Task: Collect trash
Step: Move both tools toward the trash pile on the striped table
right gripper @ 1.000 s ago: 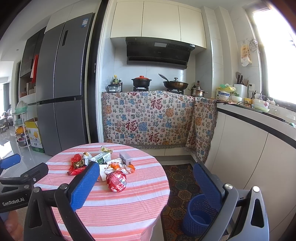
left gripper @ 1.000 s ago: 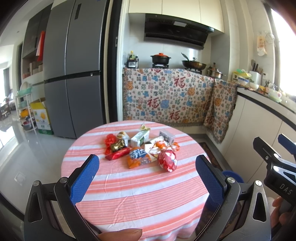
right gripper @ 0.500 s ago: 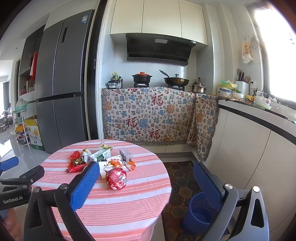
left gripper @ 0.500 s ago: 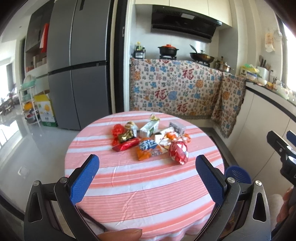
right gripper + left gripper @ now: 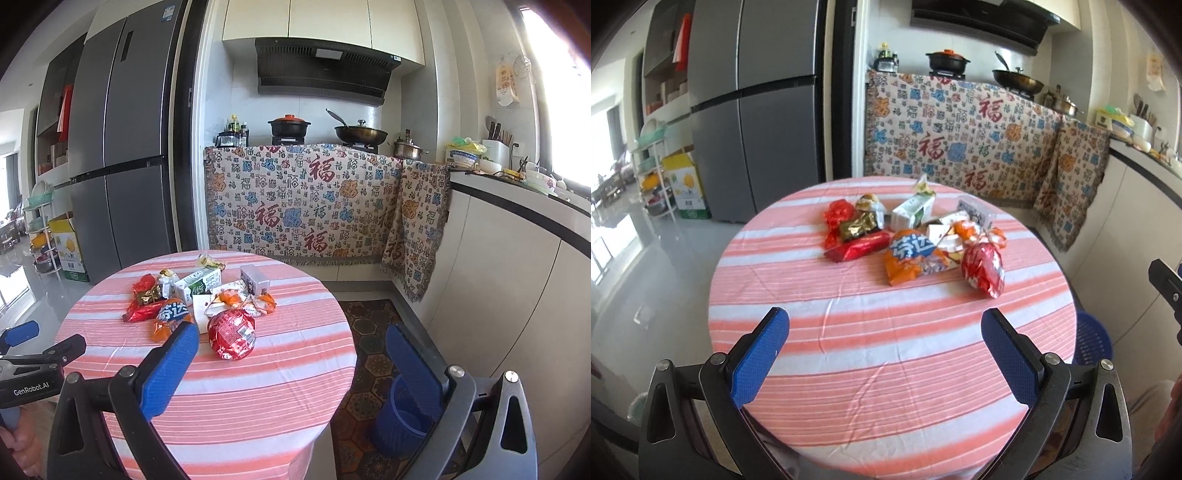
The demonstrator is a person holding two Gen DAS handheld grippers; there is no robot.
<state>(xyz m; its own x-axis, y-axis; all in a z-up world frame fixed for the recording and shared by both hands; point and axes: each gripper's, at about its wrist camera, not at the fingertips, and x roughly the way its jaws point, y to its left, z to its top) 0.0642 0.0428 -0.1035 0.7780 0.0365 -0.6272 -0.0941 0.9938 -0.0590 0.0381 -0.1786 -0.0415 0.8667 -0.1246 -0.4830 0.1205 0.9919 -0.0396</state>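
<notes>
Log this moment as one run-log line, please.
phase: approach | left gripper: open, empty | right gripper: open, empty | wrappers: piled on striped table | blue bin: on floor right of table

Over the last second the left gripper (image 5: 885, 354) has moved in toward the round table (image 5: 886, 332) and tipped downward, so the tabletop and the pile of wrappers (image 5: 916, 243) now fill far more of its view. The right gripper (image 5: 291, 369) has also come closer to the table, with the red foil packet (image 5: 231, 334) larger and nearer its left finger. In the left view, the right gripper has slid toward the frame edge beside the table.
</notes>
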